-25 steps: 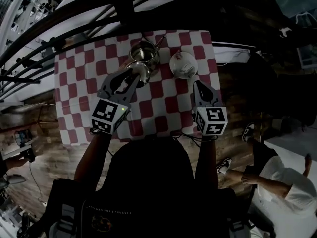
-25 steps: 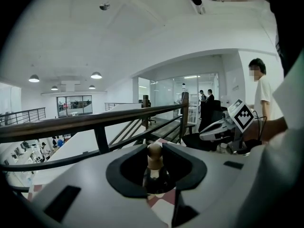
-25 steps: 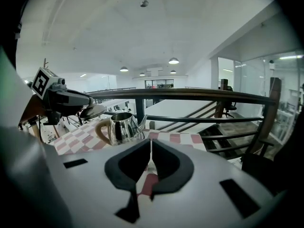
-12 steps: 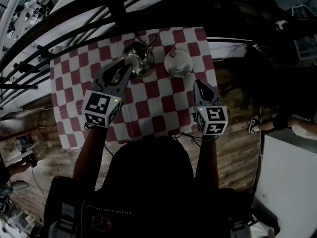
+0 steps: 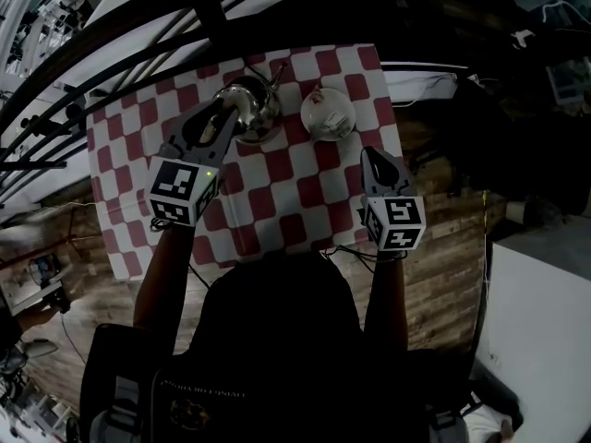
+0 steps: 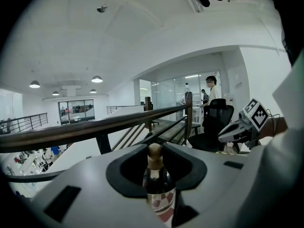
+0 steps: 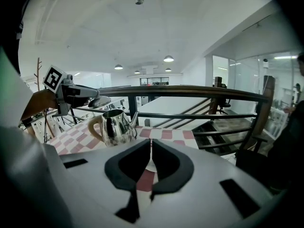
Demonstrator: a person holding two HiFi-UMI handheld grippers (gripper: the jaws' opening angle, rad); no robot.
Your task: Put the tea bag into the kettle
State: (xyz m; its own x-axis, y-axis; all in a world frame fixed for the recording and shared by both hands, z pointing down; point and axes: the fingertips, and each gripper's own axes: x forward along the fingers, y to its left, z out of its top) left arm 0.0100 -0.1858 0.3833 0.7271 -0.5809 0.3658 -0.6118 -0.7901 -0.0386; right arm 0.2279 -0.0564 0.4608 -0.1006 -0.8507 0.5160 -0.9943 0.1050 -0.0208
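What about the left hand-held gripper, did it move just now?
Yes: the left hand-held gripper, gripping the lid, has slid leftward and slightly away, relative to the kettle.

My left gripper [image 5: 216,120], clamped on the lid [image 7: 99,101], carries it away from me. The lid leaves the near side of the kettle [image 7: 115,126] and now hangs above its handle side. The person in white at my right is all but gone from the head view.

Kettle [image 7: 116,127] on the table [image 5: 277,201] — cup [image 5: 326,114] to its right, lid [image 7: 99,101] above.
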